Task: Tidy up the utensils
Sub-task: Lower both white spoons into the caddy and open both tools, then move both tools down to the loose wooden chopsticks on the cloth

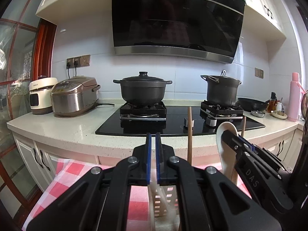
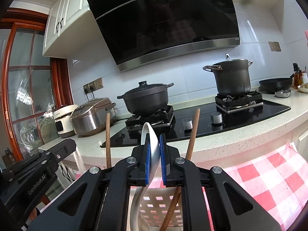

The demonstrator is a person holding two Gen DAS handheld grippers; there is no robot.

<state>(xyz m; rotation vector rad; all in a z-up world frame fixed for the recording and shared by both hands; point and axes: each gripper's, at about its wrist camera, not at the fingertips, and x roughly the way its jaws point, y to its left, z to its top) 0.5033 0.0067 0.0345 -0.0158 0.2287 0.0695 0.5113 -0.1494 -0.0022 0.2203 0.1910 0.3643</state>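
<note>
My right gripper (image 2: 154, 141) is shut on a white ceramic spoon (image 2: 149, 134), bowl end up, its handle reaching down into a white perforated utensil holder (image 2: 159, 209). The holder also holds wooden chopsticks (image 2: 193, 132). My left gripper (image 1: 153, 137) is nearly shut on the holder's rim (image 1: 154, 181), gripping its near wall. In the left wrist view the right gripper (image 1: 228, 134) with the spoon (image 1: 224, 132) is to the right, beside a wooden stick (image 1: 190, 132).
The holder stands on a red-and-white checked cloth (image 2: 269, 181). Behind is a counter with a black hob (image 1: 177, 121), two dark pots (image 1: 142, 90) (image 1: 221, 88), two rice cookers (image 1: 74, 96), a wok (image 1: 252, 104) and a pink bottle (image 1: 294, 96).
</note>
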